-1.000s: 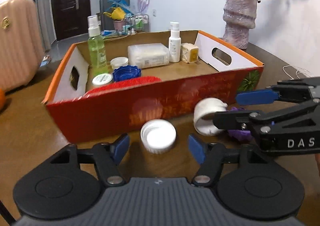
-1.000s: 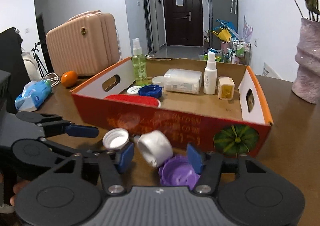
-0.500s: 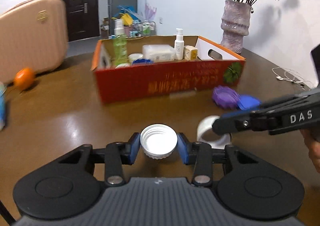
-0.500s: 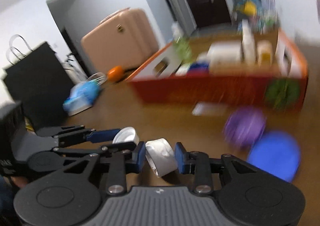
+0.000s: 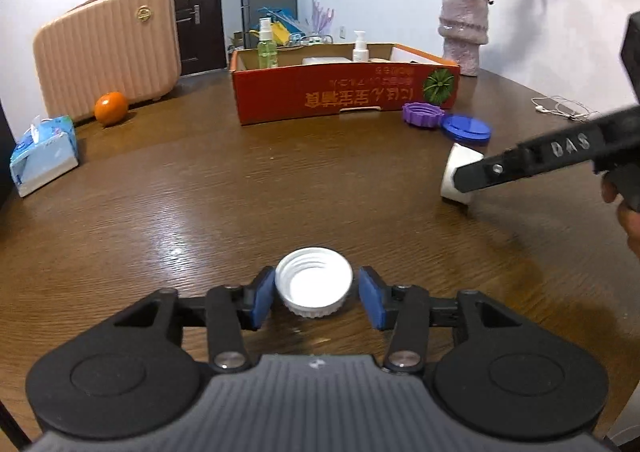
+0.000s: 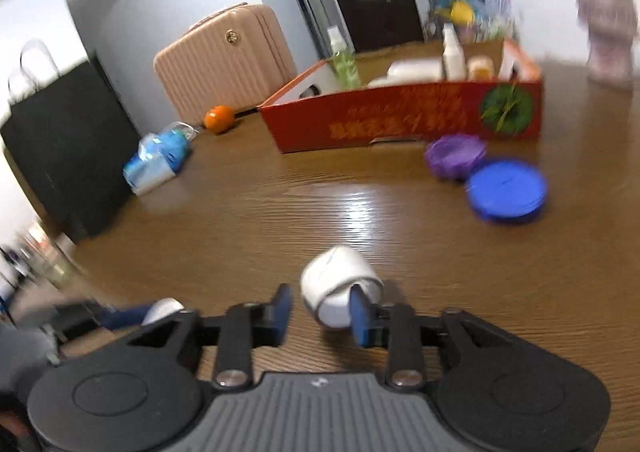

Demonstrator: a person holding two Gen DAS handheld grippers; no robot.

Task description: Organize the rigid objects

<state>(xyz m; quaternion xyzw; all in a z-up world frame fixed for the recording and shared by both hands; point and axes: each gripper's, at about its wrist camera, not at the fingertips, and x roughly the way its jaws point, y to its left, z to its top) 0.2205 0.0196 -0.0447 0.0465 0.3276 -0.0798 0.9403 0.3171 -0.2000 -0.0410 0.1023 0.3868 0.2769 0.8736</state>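
A white screw cap lies open side up on the wooden table, between the blue pads of my left gripper. Its jaws are opening, with a thin gap at the right pad. A second white cap lies on its side between the fingers of my right gripper. Those jaws are opening too, and the left pad stands clear of the cap. In the left wrist view that cap shows at the right gripper's tip. The red cardboard box stands at the far side.
A purple lid and a blue lid lie in front of the box's right corner. Bottles and small containers stand inside the box. A tissue pack, an orange, a pink suitcase, a vase and an earphone cable line the edges.
Both grippers shut on their white caps beside the box and drew back across the table with them. The jaws have since loosened, and the box now stands much farther away.
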